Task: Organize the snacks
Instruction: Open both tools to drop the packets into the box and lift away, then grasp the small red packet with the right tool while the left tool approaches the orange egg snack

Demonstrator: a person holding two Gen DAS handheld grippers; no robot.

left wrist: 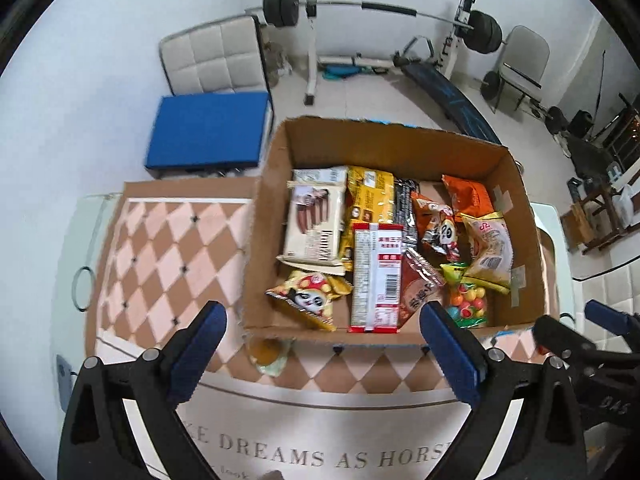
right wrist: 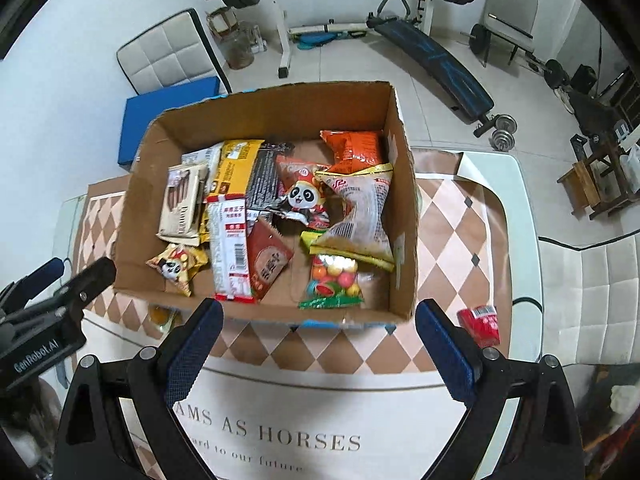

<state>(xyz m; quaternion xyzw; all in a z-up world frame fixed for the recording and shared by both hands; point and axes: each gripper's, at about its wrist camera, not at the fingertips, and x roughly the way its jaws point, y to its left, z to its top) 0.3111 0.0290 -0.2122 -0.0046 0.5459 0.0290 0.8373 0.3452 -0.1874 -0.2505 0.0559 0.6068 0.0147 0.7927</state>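
Observation:
A cardboard box [left wrist: 256, 240] [right wrist: 404, 208] stands on the checked tablecloth and holds several snack packets: a red-and-white pack [left wrist: 376, 276] [right wrist: 230, 248], a cream biscuit pack [left wrist: 316, 220], a panda packet [left wrist: 310, 298] [right wrist: 176, 266], a bag of coloured candy balls [left wrist: 468, 304] [right wrist: 334, 280] and an orange bag [right wrist: 354, 146]. My left gripper [left wrist: 320, 328] hangs open above the box's near edge, nothing between its fingers. My right gripper [right wrist: 318, 320] is open too, above the near wall. A red packet [right wrist: 480, 322] lies on the table right of the box. A small yellow jelly cup [left wrist: 266, 352] [right wrist: 160, 316] sits by the box's near left corner.
The table [right wrist: 516, 184] has a white edge and a mat with printed words near me. Behind it stand a chair with a blue cushion [left wrist: 208, 132], a barbell rack [left wrist: 312, 4] and a black bench [right wrist: 432, 56]. A white padded seat [right wrist: 588, 292] is at the right.

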